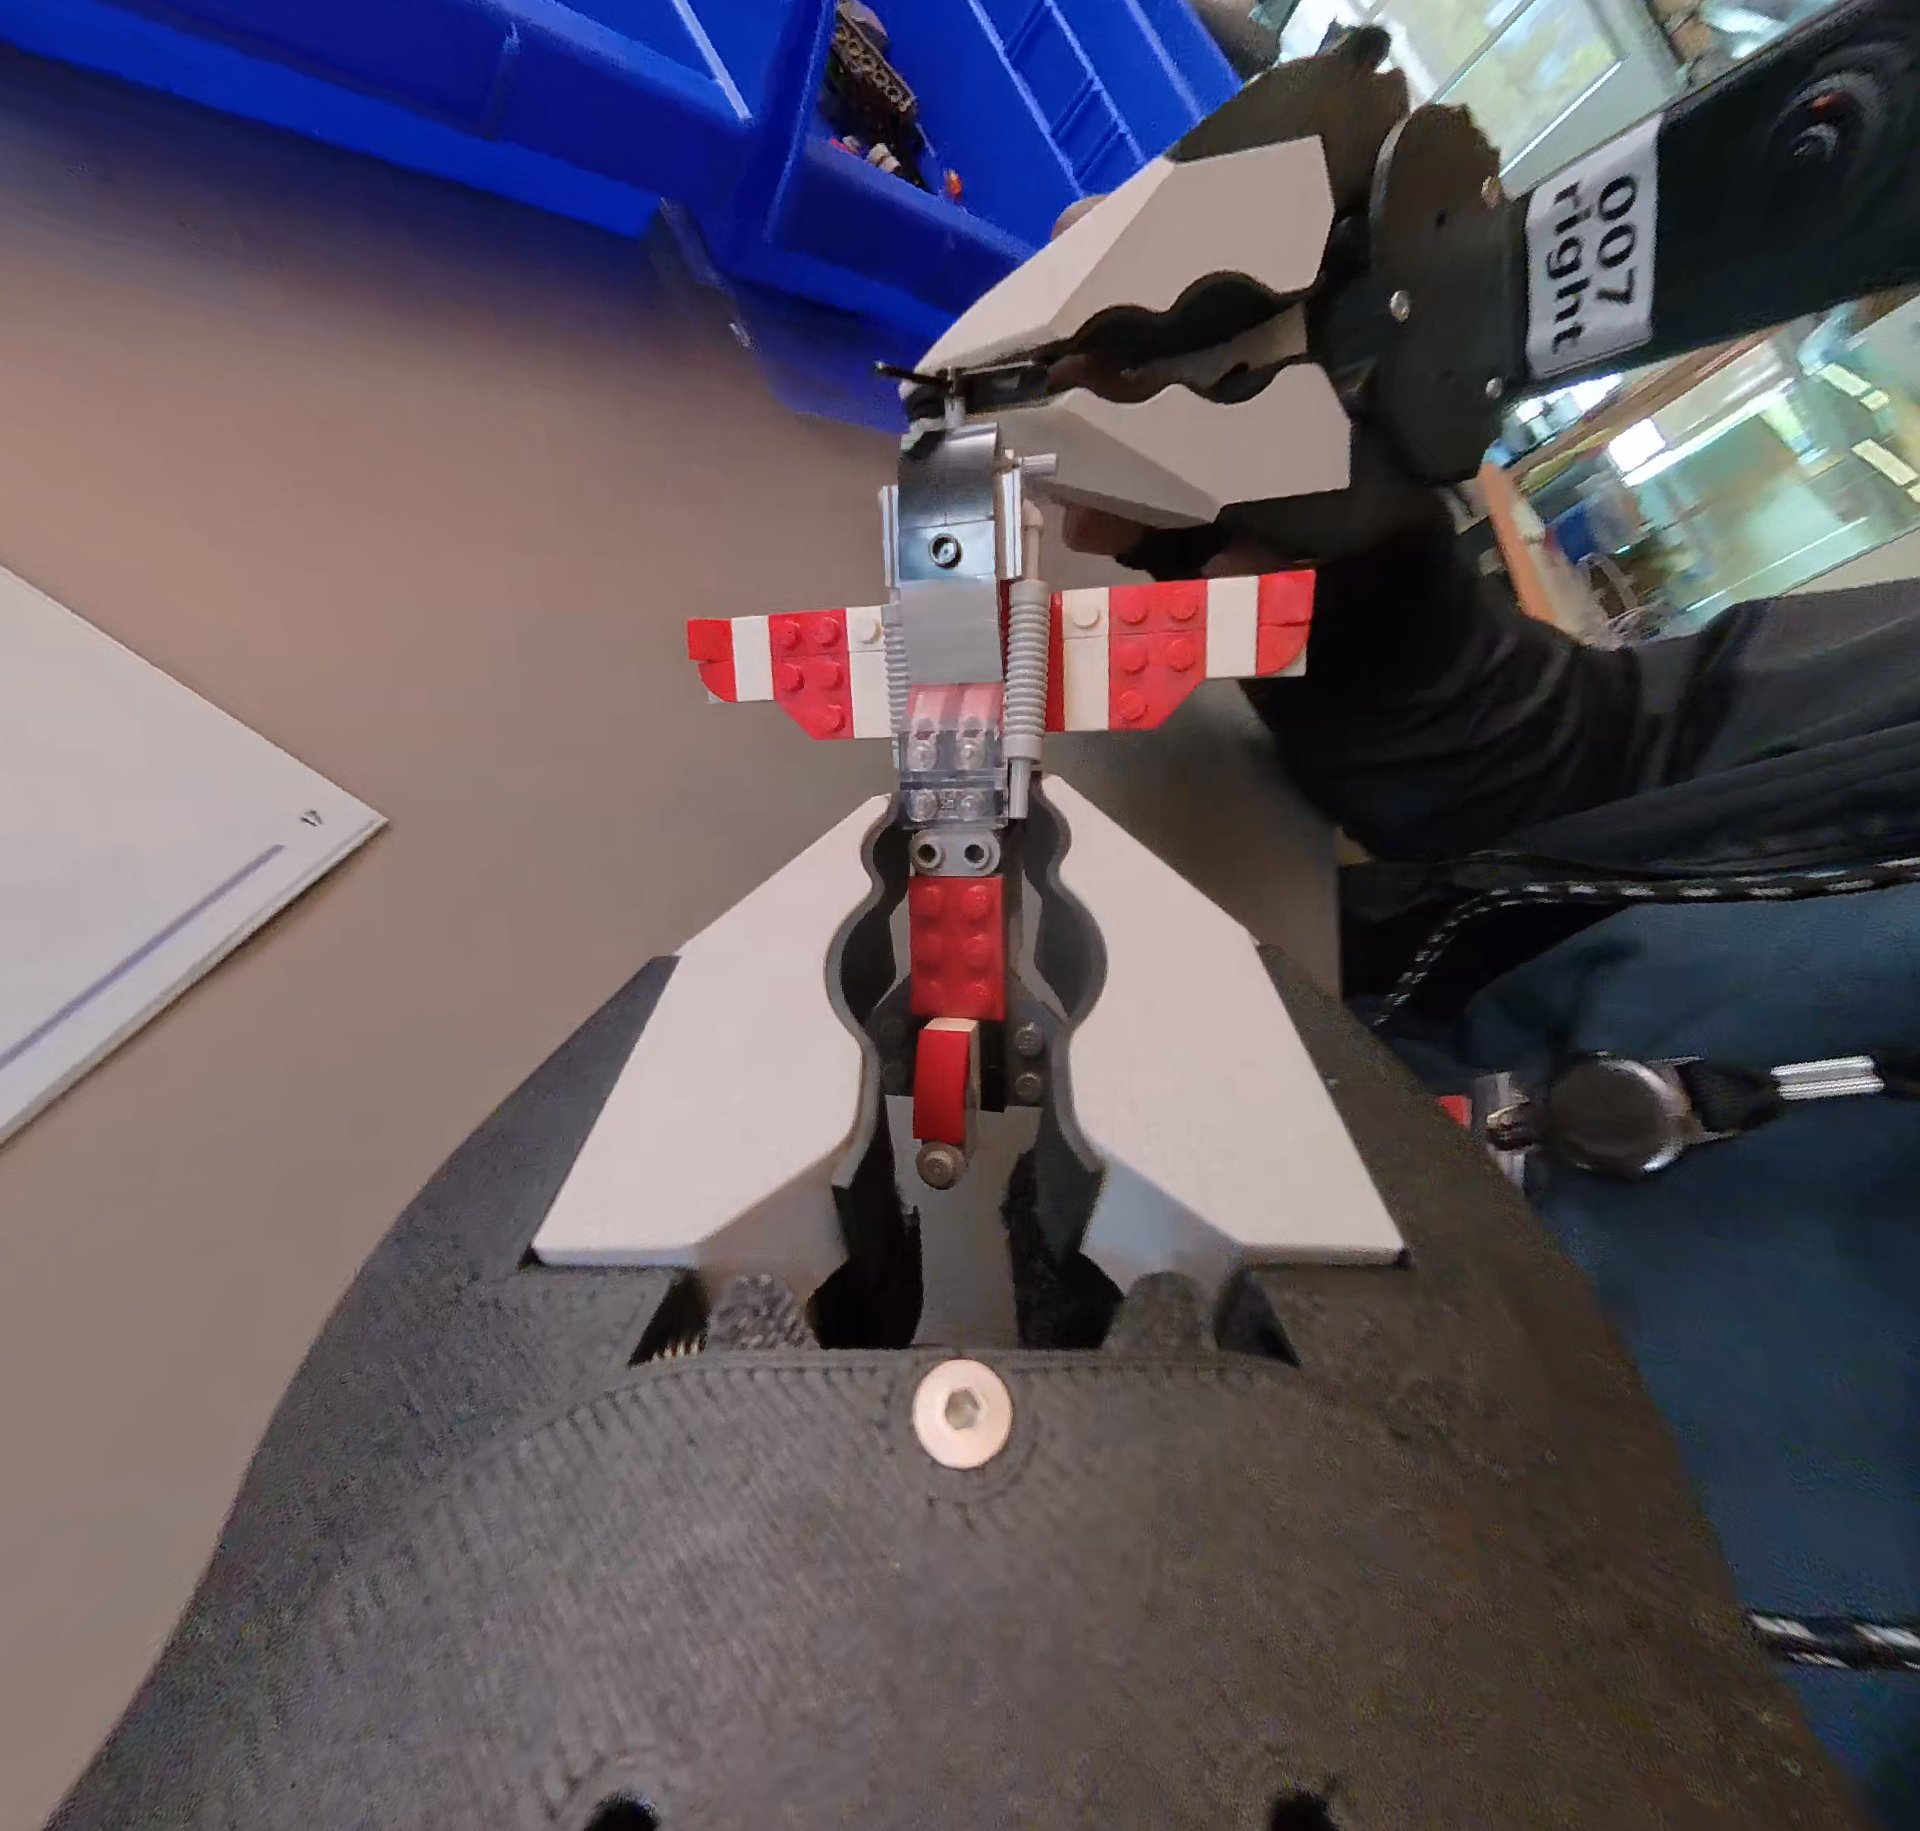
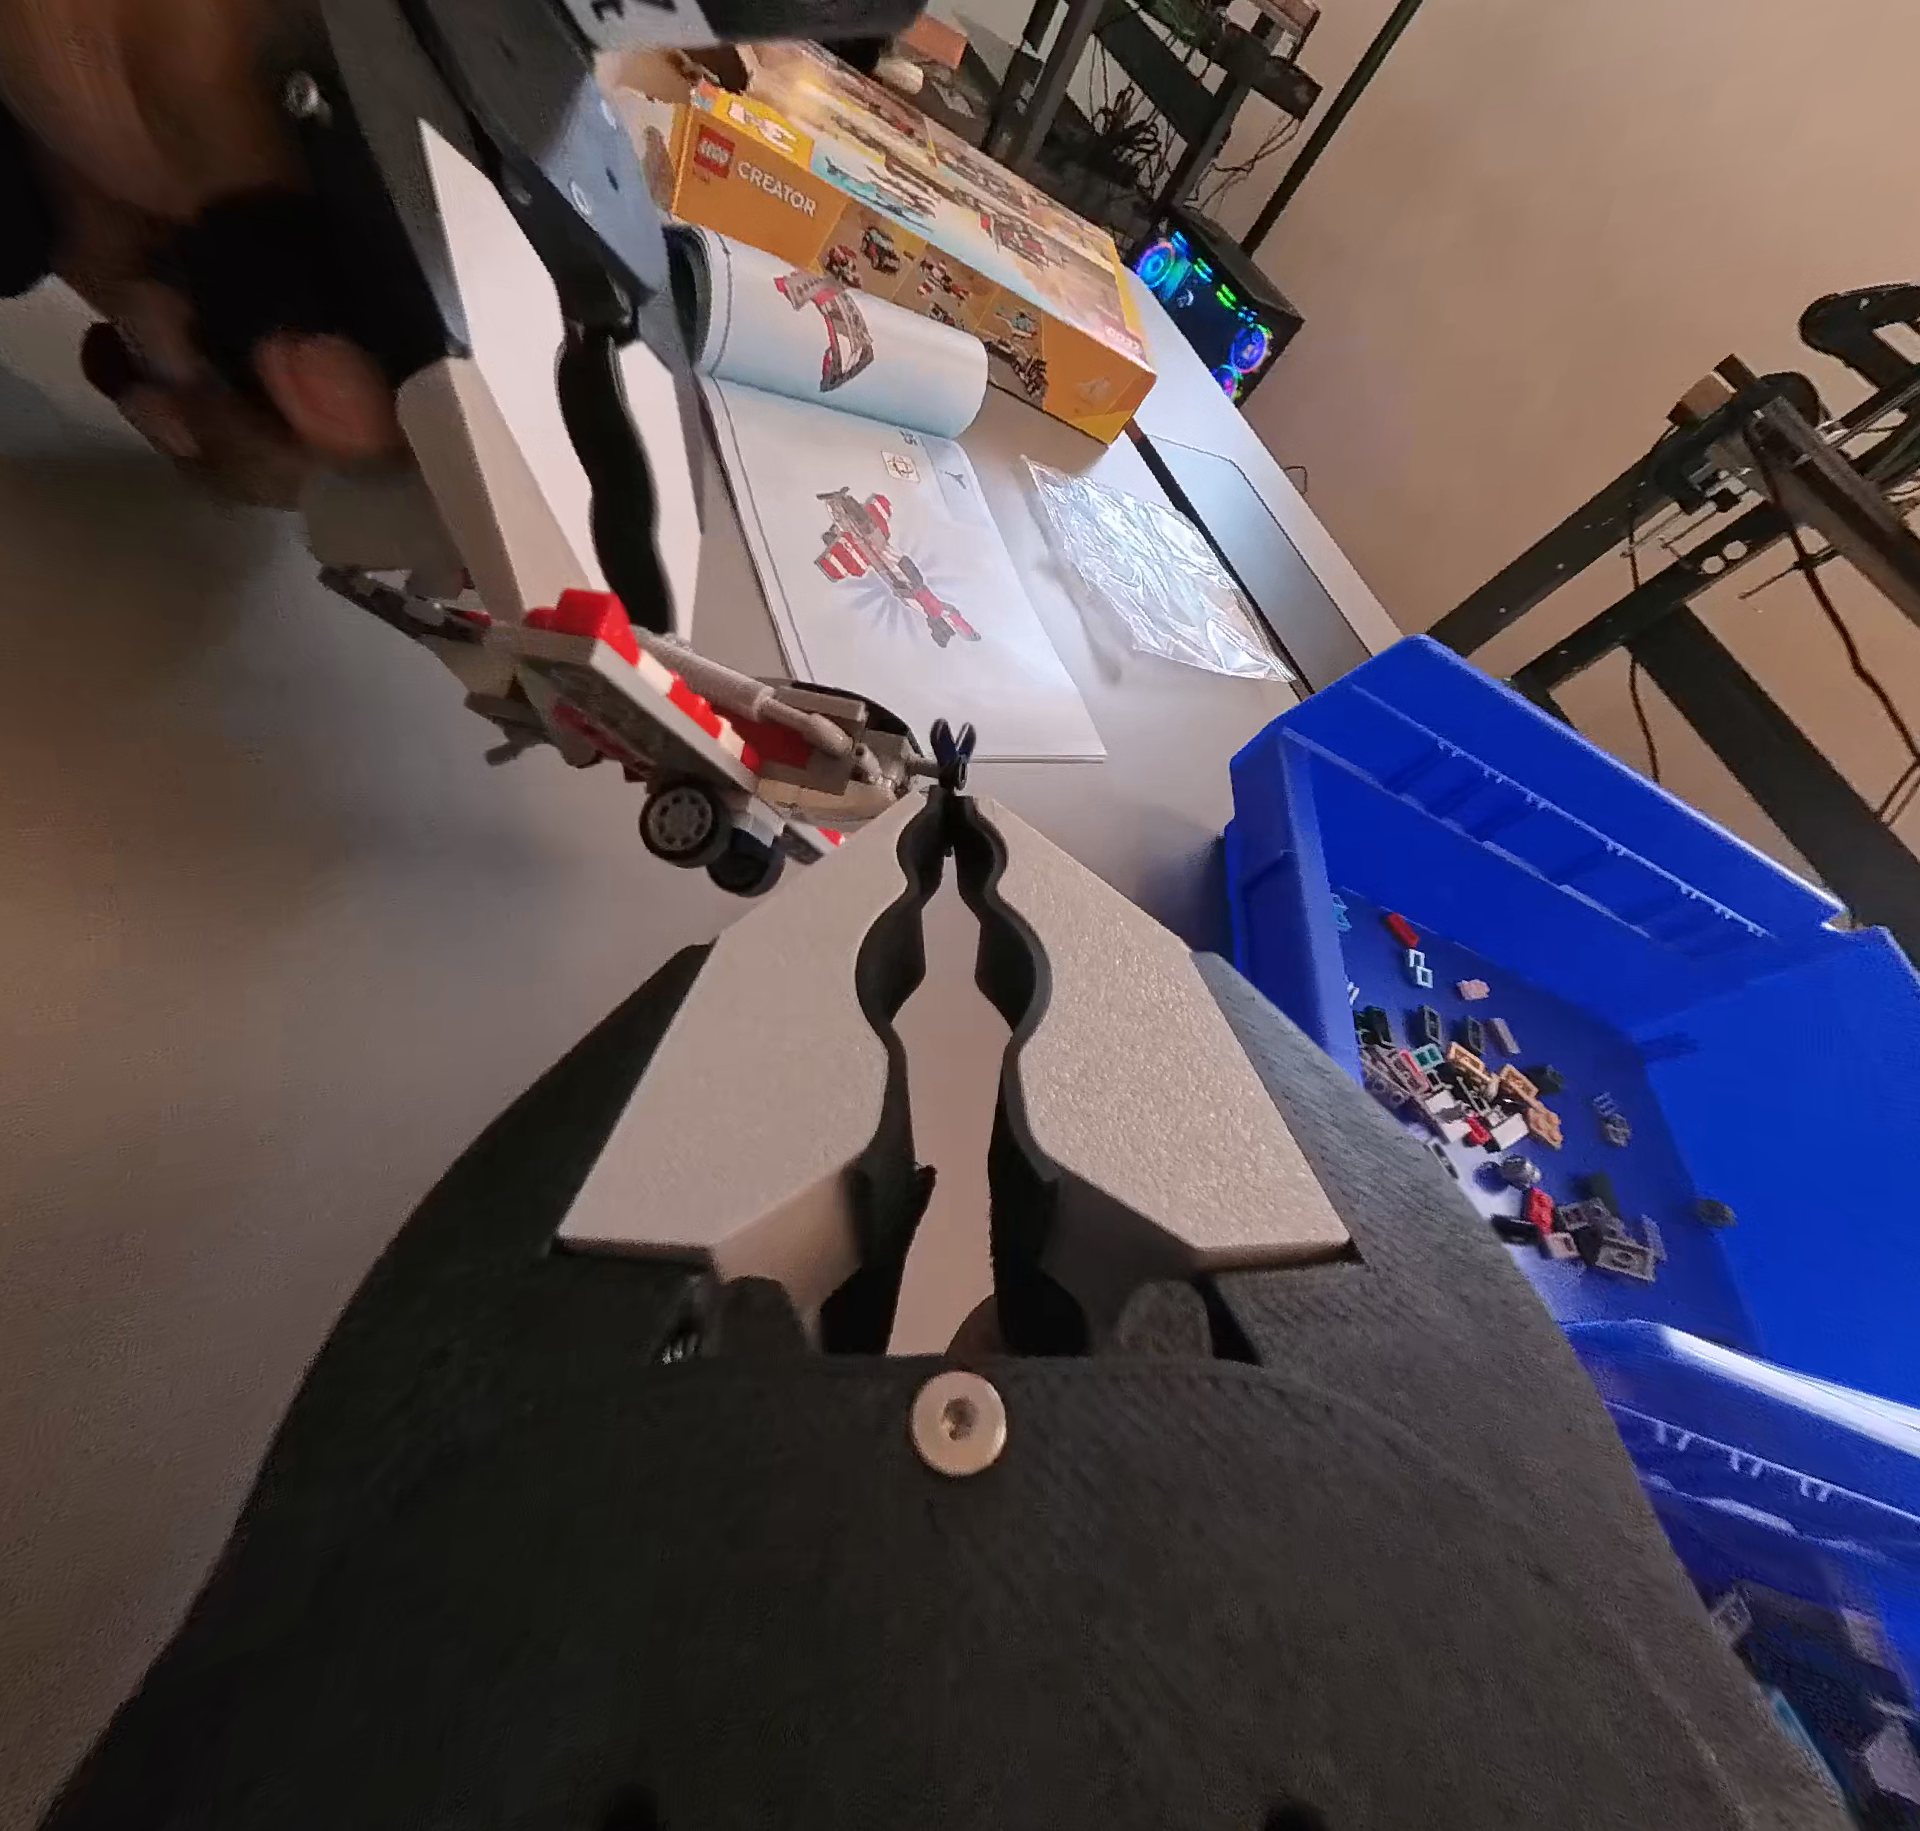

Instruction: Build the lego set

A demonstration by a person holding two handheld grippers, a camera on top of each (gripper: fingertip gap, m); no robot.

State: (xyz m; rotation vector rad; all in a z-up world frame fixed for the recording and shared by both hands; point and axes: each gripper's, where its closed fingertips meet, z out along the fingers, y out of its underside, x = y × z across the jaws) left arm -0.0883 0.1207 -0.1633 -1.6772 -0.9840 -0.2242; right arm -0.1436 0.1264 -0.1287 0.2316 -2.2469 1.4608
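Lego plane (image 1: 961, 701), red-and-white striped across the wings with a grey nose, hangs in the air above the tan table (image 1: 364, 493), its red tail section clamped between the closed-in fingers of the left gripper (image 1: 956, 846). Only the left wrist view shows the wings from above, studs and all; the right wrist view shows the plane (image 2: 665, 732) from the side, with a grey wheel underneath. That view alone also takes in the open instruction booklet (image 2: 914, 576), the yellow set box (image 2: 914, 223) behind it and a crumpled clear bag (image 2: 1143, 576) beside the booklet.

A blue bin (image 2: 1558, 825) sits to the right of the booklet, holding a scatter of small loose pieces (image 2: 1496, 1106) in black, grey, tan and red; in the left wrist view the blue bins (image 1: 727, 67) stand at the far edge of the table.

The right gripper (image 2: 948, 794) is pinched shut on a small dark propeller (image 2: 951, 747), held right at the plane's nose, touching or nearly so.
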